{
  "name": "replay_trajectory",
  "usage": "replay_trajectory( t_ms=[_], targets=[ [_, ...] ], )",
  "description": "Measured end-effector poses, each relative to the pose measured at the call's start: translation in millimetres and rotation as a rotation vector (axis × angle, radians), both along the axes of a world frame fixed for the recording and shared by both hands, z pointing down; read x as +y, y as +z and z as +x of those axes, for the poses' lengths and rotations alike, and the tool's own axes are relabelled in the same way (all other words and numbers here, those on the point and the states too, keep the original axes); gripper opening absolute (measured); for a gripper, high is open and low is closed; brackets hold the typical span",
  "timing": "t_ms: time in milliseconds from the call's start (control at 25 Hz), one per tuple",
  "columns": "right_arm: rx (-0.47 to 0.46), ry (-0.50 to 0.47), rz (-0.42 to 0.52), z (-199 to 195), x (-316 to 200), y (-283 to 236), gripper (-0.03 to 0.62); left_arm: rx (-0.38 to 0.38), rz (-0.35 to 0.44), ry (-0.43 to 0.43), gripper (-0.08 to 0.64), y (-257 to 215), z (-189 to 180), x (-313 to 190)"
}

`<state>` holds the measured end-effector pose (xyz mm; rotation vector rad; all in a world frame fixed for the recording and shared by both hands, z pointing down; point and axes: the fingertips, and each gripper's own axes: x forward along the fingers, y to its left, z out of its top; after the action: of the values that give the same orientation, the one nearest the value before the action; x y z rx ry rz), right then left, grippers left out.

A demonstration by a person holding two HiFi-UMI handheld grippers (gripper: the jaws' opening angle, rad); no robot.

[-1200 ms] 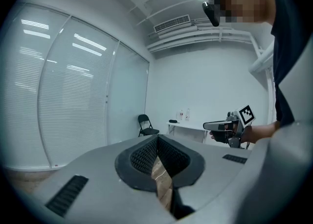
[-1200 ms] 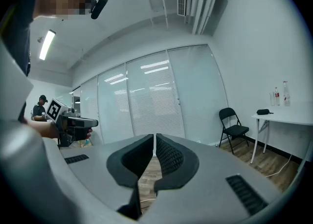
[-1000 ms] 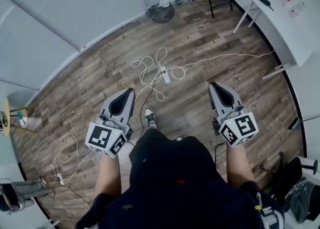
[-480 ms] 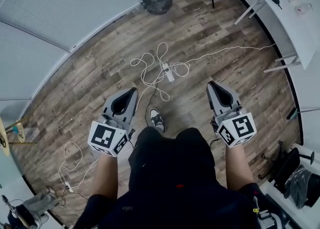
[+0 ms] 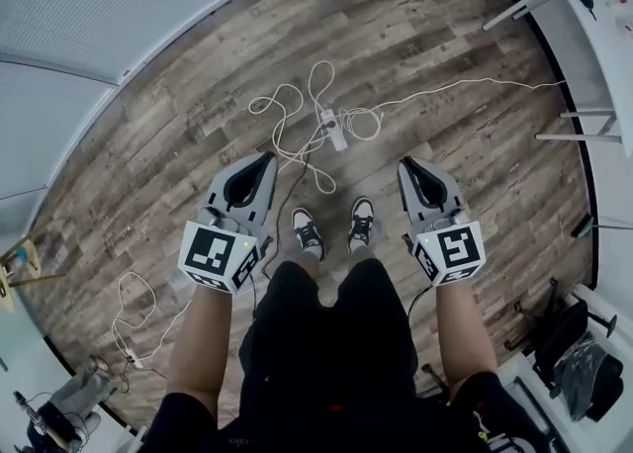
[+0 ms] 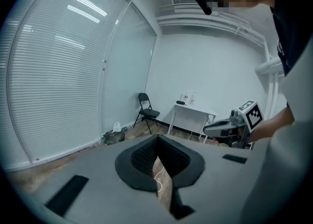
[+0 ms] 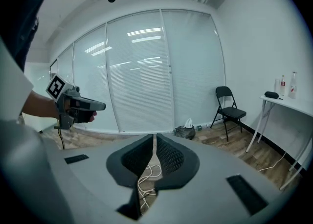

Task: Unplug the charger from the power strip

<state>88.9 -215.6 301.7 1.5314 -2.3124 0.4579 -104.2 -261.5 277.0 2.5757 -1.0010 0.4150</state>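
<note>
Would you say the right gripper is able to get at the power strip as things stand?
Probably not yet: the right gripper is held up by a standing person, well above the power strip on the floor. Nothing stands between them, though.

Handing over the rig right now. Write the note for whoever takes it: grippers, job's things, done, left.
Left gripper: shut, empty, above the floor.
Right gripper: shut, empty, alongside it.
Power strip: on the floor ahead of the shoes, among loops of white cable; charger too small to make out.
Done: nothing gripped. Left: reach the strip, pull the charger.
</note>
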Motion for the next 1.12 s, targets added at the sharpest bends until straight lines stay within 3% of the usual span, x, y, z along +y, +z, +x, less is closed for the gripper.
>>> replay_trajectory(
  t_ms=[200, 520, 600, 720, 960, 1120],
  targets=[
    [0.046, -0.047, -0.058, 12.2, -34.7, 105.1, 0.032, -0.015, -0.038, -0.013, 0.02, 84.1, 28.2, -32.7],
    [0.113, -0.123, -0.143, 7.0, -45.4, 300.9, 0.034, -0.138, -0.078, 0.065, 0.018, 299.0, 61.7, -44.4],
    [0.112, -0.131, -0.148, 3.7, -41.6, 353.5, 0.042, -0.169, -0.08, 0.087, 0.018, 352.7, 66.7, -40.5],
    [0.091, -0.139, -0.169, 3.7, -36.2, 433.7, 0.11, -0.201, -0.073, 0.131, 0.018, 427.8, 77.9, -34.0],
    [0.056, -0.124, -0.193, 2.2, -40.9, 565.9, 0.129, -0.255, -0.055, 0.224, 0.018, 550.3, 94.7, -31.0],
    [0.062, -0.135, -0.195, 3.4, -43.8, 631.9, 0.143, -0.236, -0.069, 0.256, 0.018, 615.4, 105.4, -32.0]
  ],
)
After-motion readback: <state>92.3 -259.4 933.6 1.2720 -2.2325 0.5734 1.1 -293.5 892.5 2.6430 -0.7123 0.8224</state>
